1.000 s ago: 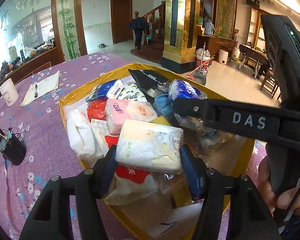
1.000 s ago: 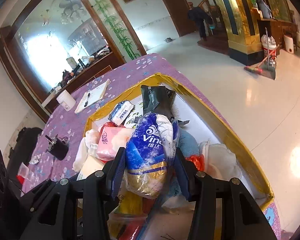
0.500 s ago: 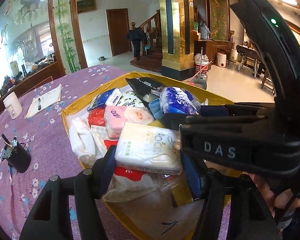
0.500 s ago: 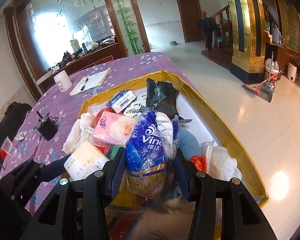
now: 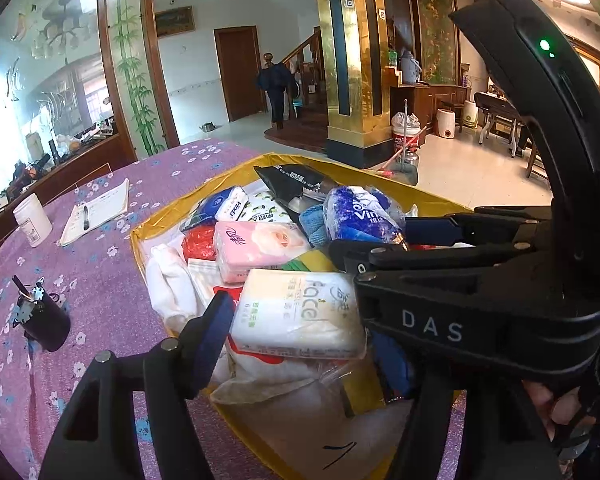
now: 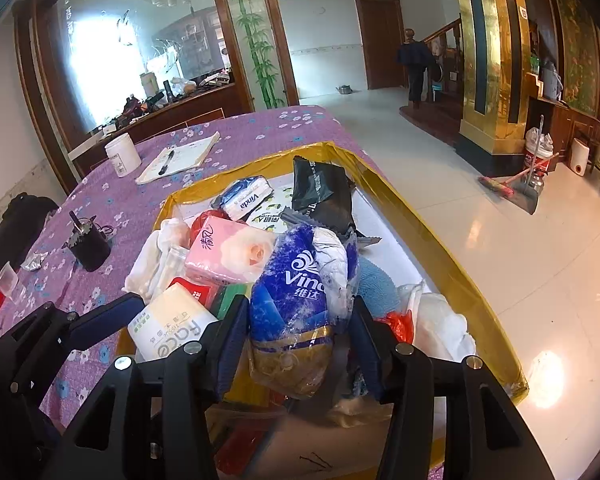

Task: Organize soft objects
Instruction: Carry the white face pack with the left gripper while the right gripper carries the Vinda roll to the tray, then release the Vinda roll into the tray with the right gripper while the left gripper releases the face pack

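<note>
Big tiled hall with gold pillars and a staircase at the back, and up front a worktop (image 6: 112, 204) under a purple flowered cloth. On it sits a gold-rimmed tray (image 6: 432, 240) heaped with soft stuff.

The left hand-held gripper (image 5: 300, 320) has the cream face tissue pack (image 5: 296, 316) between its jaws, and they're opening; the near pad looks just clear of the pack, so I'd call that one let go. The right hand-held gripper (image 6: 296, 332) has the blue Vinda tissue bag (image 6: 300, 292) between its pads, low over the pile. Those jaws are easing apart too, but the pads seem to be pressing the plastic, so I read it as a loosening hold.

Progress-wise: nearly everything is already in the tray, like the pink tissue pack (image 6: 228, 252), the small Vinda pack (image 6: 246, 196), the black pouch (image 6: 324, 196) and a blue cloth (image 6: 376, 288). It's a jumble though, nothing lined up. My guess is these two are being dropped in, and actual tidying is left.
</note>
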### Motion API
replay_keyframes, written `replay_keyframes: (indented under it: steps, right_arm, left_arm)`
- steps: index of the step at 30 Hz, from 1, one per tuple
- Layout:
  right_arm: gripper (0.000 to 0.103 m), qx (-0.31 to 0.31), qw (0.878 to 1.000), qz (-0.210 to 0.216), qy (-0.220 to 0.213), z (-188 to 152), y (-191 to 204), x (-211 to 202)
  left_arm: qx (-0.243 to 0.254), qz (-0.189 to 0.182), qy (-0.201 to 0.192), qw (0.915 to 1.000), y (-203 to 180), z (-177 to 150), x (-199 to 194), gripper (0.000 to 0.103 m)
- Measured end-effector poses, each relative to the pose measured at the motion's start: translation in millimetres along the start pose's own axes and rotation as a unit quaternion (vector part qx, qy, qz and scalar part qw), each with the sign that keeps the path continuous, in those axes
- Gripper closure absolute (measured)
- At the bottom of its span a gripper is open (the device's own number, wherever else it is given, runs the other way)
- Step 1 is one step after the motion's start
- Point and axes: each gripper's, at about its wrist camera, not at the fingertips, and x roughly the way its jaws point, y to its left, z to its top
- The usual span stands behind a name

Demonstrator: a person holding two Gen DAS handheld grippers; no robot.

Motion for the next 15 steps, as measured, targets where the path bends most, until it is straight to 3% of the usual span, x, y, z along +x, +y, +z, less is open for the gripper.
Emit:
replay_keyframes:
  steps: [15]
  right_arm:
    - [0.032, -0.002, 1.0, -0.006, -0.01, 0, 6, -23]
  left_arm:
    - [0.012, 0.003, -0.012, 0.9999, -4, 1, -4, 0.016]
